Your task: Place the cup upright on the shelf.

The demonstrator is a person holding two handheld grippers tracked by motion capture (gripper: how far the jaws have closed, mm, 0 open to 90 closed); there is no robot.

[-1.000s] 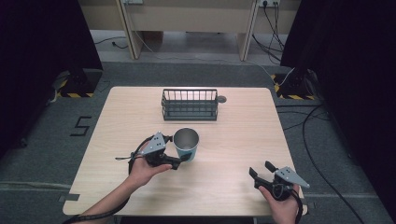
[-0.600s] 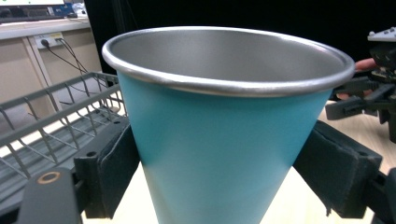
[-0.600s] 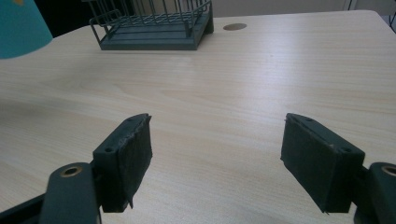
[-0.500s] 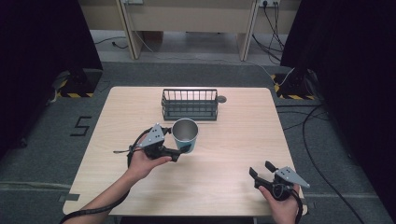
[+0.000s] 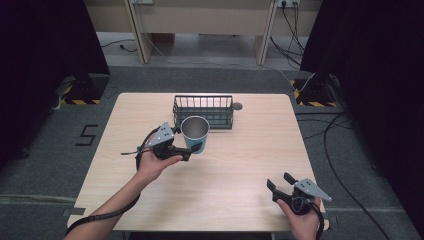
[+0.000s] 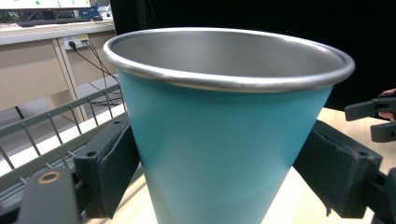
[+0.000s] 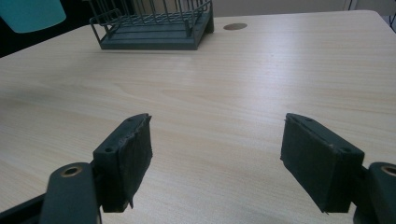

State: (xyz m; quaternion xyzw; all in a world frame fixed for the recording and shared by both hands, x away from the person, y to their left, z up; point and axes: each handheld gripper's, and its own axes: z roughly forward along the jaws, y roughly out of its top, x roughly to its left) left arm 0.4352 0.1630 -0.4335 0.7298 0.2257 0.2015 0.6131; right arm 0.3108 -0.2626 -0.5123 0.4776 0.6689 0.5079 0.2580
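Gripping tapered teal cup (image 6: 219, 154), steel-rimmed, beside seemingly wire basket (image 5: 204, 111).

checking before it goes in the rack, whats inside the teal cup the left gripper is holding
The upper inside of the teal cup is bare grey metal with nothing showing. Its bottom is hidden below the rim in the left gripper view, and the high view is too small to tell. The left gripper clamps its sides.

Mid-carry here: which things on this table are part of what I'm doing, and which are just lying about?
In play:
- teal cup, clamped in the left claw and lifted
- wire basket, just beyond the cup, its likely destination

Lying about:
- right claw, open and idle near the table's front edge
- round grommet in the tabletop beside the basket
- cables on the floor
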